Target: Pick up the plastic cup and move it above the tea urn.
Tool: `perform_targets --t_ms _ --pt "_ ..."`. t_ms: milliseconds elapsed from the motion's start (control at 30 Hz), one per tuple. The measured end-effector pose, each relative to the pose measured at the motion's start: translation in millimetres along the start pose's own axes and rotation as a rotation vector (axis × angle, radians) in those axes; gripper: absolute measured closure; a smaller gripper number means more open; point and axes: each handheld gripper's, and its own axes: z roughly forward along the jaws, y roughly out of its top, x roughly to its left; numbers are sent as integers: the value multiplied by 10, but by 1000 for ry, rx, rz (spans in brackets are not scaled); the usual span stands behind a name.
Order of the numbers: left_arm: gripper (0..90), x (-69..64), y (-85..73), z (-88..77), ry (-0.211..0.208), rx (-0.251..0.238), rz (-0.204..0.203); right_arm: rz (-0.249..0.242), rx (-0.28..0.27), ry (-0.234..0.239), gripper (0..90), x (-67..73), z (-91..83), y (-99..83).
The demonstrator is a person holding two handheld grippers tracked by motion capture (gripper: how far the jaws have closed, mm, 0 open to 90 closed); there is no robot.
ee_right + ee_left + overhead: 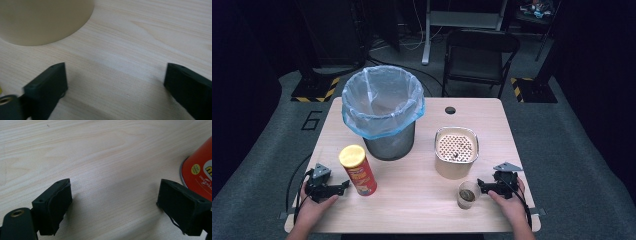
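Note:
My left gripper (343,187) rests on the table at the front left, open, its jaws wide apart with bare wood between them. Just right of it stands a red chip can (358,170) with a yellow lid; its base (200,175) shows beside one black fingertip (181,205). My right gripper (481,186) lies at the front right, open and empty, pointing left at a small clear cup (466,194) with something brown inside. In the right gripper view a cream container (45,20) sits ahead of the open gripper (115,82).
A mesh waste bin (383,112) lined with a blue bag stands at the back left of the table (412,200). A cream canister (455,152) with a perforated insert sits right of centre. A folding chair (479,55) stands beyond the table.

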Motion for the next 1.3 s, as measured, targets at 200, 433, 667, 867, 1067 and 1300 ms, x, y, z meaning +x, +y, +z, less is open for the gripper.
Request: perform_targets --t_ms 200,433,667,867,1067,1300 --pt "120 -4 4 2 3 1 -5 21 -37 -6 217 -34 -52 -31" --pt "120 -8 22 28 0 -2 -12 26 -36 1 268 -33 -62 -31" --pt "120 -12 19 22 0 -1 -10 33 -16 17 425 -40 -142 6" --pt "119 -12 20 11 -4 9 -1 61 -84 4 437 30 -467 109" --pt "119 -11 20 23 1 -4 4 81 -90 89 412 87 -771 229" --pt "118 -21 24 29 -2 0 -6 -12 -122 156 281 329 -1058 356"
